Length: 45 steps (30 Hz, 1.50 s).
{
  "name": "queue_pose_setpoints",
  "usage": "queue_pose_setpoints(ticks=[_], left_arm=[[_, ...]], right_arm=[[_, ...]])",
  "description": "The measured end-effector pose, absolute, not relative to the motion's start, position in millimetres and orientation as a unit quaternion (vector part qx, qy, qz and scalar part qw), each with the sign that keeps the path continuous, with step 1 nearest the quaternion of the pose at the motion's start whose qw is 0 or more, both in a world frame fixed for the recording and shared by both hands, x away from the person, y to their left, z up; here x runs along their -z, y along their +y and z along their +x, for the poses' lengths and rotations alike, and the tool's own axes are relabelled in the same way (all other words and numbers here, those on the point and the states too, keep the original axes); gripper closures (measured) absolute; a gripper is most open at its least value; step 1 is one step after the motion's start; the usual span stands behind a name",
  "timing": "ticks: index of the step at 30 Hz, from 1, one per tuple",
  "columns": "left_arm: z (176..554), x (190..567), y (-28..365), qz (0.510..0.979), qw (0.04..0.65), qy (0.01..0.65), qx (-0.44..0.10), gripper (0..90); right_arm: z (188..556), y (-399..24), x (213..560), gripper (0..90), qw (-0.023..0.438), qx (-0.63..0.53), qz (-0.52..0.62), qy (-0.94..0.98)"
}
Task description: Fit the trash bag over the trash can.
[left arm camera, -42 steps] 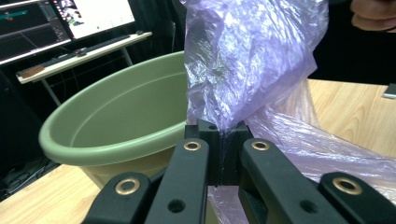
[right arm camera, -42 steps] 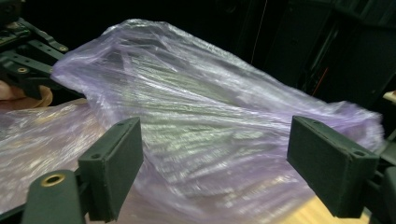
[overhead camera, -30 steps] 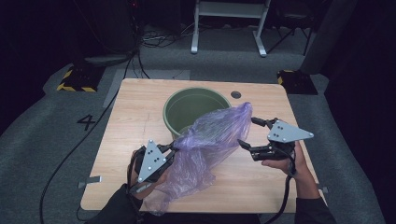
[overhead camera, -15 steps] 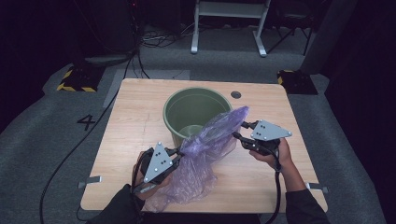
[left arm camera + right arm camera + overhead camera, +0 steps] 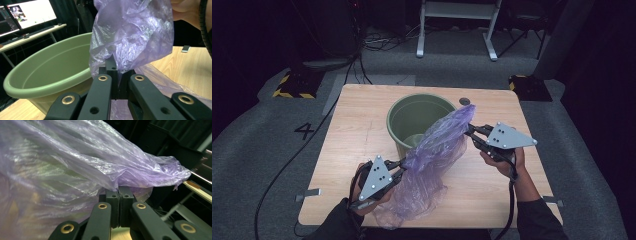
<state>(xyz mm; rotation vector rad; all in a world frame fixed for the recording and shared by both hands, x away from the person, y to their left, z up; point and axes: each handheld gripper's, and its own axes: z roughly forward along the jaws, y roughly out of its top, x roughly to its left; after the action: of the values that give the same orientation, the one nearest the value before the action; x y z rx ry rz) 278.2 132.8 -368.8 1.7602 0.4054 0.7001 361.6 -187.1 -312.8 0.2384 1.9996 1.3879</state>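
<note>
— Counting from the tabletop's (image 5: 357, 120) near edge?
— One left gripper (image 5: 403, 163), jaws clamped on one purple bag (image 5: 432, 160); one right gripper (image 5: 471, 133), jaws just closed, pinching its far end.
— Beyond?
— One green bucket (image 5: 404, 117), mid-table, the bag against its near rim.

The wooden bench (image 5: 362, 145) carried a green bucket (image 5: 412, 117), part of a purple plastic bag (image 5: 412, 200) and a small dark disc (image 5: 464, 101)
</note>
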Motion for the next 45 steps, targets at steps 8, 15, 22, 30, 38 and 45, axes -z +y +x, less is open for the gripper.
queue_pose_setpoints(ticks=[8,15,22,30,38,45], left_arm=[[279.8,361.6,145.7,0.74,0.572,0.178,-0.308,89.7],[284.4,359.4,150.4,0.739,0.568,0.182,-0.313,89.7],[290.8,356.5,154.6,0.74,0.562,0.181,-0.321,89.7],[294.7,357.2,154.3,0.747,0.554,0.177,-0.323,89.7],[303.3,361.5,154.8,0.75,0.552,0.188,-0.313,89.6],[306.6,363.2,154.1,0.752,0.55,0.192,-0.308,89.6]], right_arm=[[402.7,-156.9,295.5,89.6,0.287,-0.516,0.094,0.802],[437.1,-137.8,303.3,89.6,0.23,-0.484,0.121,0.836],[455.5,-113.4,311.0,89.5,0.195,-0.417,0.125,0.879],[458.9,-97.9,315.5,84.6,0.206,-0.363,0.126,0.9],[464.5,-91.8,323.7,52.3,0.22,-0.305,0.148,0.915],[461.3,-111.0,318.1,25.2,0.192,-0.356,0.17,0.898]])
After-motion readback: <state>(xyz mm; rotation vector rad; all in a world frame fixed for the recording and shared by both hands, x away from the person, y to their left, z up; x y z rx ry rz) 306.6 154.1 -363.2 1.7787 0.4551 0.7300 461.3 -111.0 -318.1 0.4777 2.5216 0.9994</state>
